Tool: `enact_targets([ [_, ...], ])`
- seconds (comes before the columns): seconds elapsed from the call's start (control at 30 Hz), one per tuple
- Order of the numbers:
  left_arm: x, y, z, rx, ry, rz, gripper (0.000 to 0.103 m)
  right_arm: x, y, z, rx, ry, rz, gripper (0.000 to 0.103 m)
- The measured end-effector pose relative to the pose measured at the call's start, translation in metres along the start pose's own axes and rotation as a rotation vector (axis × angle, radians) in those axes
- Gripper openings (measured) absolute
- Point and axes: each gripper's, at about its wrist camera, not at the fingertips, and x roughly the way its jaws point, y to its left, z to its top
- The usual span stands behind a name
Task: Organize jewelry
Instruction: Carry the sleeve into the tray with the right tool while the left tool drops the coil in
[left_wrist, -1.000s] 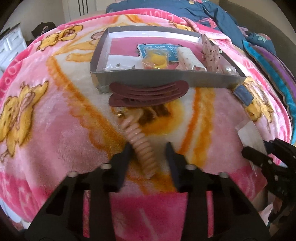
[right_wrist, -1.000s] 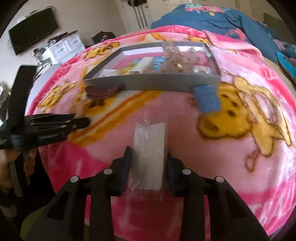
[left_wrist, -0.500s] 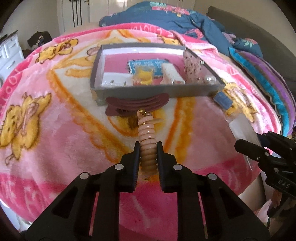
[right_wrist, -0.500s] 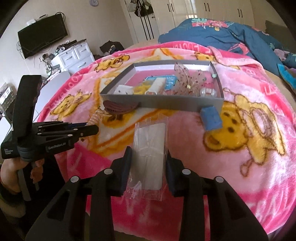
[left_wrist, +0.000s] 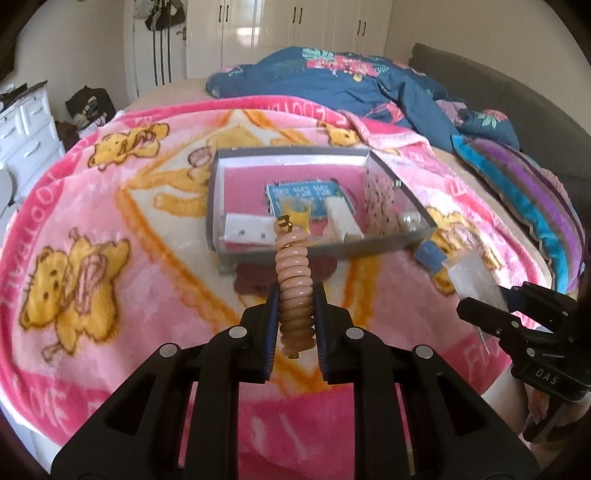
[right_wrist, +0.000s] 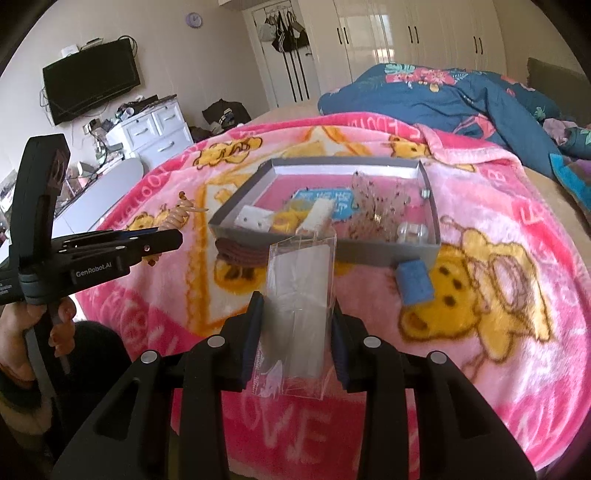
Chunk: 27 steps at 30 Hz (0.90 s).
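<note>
My left gripper (left_wrist: 295, 295) is shut on a peach spiral coil hair tie (left_wrist: 294, 284) with a gold end and holds it up off the blanket; the hair tie also shows in the right wrist view (right_wrist: 177, 218). My right gripper (right_wrist: 297, 306) is shut on a clear plastic packet (right_wrist: 301, 291) and holds it above the blanket. The packet shows at the right in the left wrist view (left_wrist: 472, 277). A grey jewelry box (left_wrist: 314, 249) (right_wrist: 369, 254) lies ahead with several items inside.
A dark red ribbed piece (left_wrist: 255, 280) (right_wrist: 240, 253) lies in front of the box. A small blue box (right_wrist: 413, 282) lies by the box's right corner. A pink blanket (left_wrist: 110, 221) covers the bed; a dark blue duvet (left_wrist: 351, 81) lies behind.
My left gripper closed on the coil hair tie and lifted it off the blanket. My right gripper raised the clear packet. Both have drawn back and up from the box.
</note>
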Motion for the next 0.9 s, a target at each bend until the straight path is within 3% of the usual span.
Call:
enact_targets([
  [0.53, 0.008, -0.002, 0.039, 0.008, -0.039, -0.006, 0.01, -0.007, -0.015, 0.05, 0.007, -0.096, -0.032, 0.032],
  [0.9, 0.049, -0.001, 0.069, -0.007, -0.013, -0.027, 0.011, 0.015, -0.043, 0.08, 0.044, -0.111, -0.094, 0.032],
])
